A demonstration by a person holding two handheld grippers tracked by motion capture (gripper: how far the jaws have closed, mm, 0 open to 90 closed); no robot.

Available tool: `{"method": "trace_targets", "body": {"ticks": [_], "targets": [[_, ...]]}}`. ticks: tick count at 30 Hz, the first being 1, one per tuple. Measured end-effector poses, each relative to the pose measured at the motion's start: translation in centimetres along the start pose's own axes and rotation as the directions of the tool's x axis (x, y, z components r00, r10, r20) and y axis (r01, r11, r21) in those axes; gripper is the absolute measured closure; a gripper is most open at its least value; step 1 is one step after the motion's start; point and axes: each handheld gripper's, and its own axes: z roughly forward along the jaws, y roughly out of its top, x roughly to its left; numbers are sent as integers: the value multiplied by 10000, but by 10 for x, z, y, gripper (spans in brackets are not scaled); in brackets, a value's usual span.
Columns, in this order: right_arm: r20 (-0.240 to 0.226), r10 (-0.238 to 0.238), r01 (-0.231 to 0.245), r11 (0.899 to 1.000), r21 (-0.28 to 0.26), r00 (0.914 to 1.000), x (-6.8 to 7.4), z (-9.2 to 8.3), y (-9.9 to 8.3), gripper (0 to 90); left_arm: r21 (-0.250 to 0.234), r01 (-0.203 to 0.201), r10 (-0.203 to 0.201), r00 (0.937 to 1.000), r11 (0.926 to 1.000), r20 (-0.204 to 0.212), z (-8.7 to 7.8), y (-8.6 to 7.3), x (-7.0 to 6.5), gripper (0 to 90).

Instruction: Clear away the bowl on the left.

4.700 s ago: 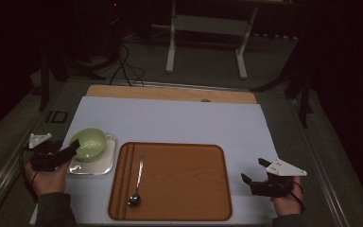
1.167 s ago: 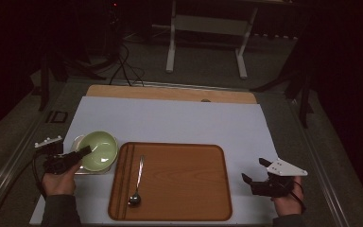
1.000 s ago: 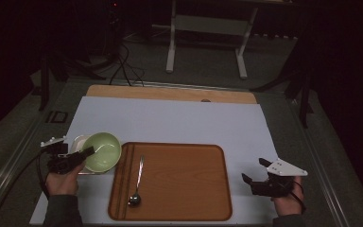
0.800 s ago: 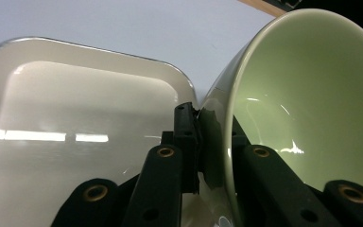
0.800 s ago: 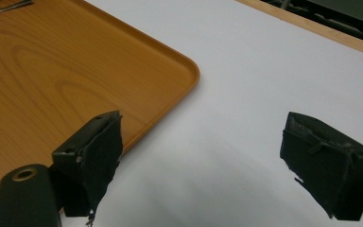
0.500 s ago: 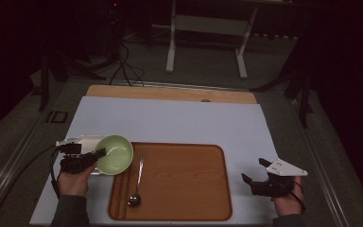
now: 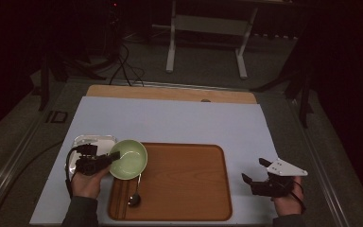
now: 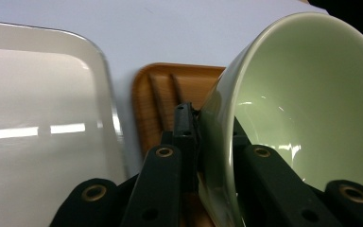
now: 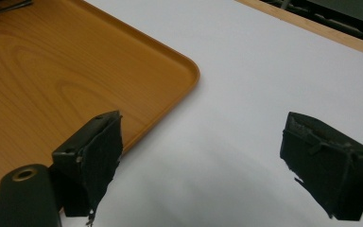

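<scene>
My left gripper (image 7: 114, 156) is shut on the rim of a pale green bowl (image 7: 130, 158). It holds the bowl above the left edge of a wooden tray (image 7: 184, 184). In the left gripper view the bowl (image 8: 302, 109) is tilted, its wall pinched between my left gripper's (image 8: 208, 125) jaws. A spoon (image 7: 135, 197) lies on the tray, its handle partly hidden under the bowl. My right gripper (image 7: 254, 170) stands open on the white mat to the right of the tray. Nothing is between the right gripper's (image 9: 203, 156) fingers, and the tray's corner (image 9: 52, 75) is at its left.
An empty white dish (image 7: 87, 142) sits on the mat just left of the tray, and the white dish (image 8: 42, 109) lies beside my jaws in the left gripper view. A white mat (image 7: 179, 123) covers the table. A metal stand (image 7: 208, 38) is beyond the far edge.
The left gripper has carried the green bowl off the white dish and to the right, over the tray's left edge. The right gripper has stayed in place.
</scene>
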Motion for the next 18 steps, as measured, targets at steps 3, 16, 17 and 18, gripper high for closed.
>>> {"method": "trace_targets", "body": {"ticks": [3,16,17,18], "targets": [[1,4,-4,10000,-14,10000,0,0,0,137,121,-114,112,9998,9999,138,4,-1,-7,827],[-2,-3,3,10000,-7,10000,0,0,0,137,906,-880,833,9950,9920,544,28,-6,-40,819],[-1,1,-1,10000,-8,10000,0,0,0,137,1002,-922,866,9945,9907,588,30,-7,-42,819],[-6,2,-2,10000,-11,10000,0,0,0,137,1067,-969,908,9940,9896,603,32,-8,-44,818]]}}
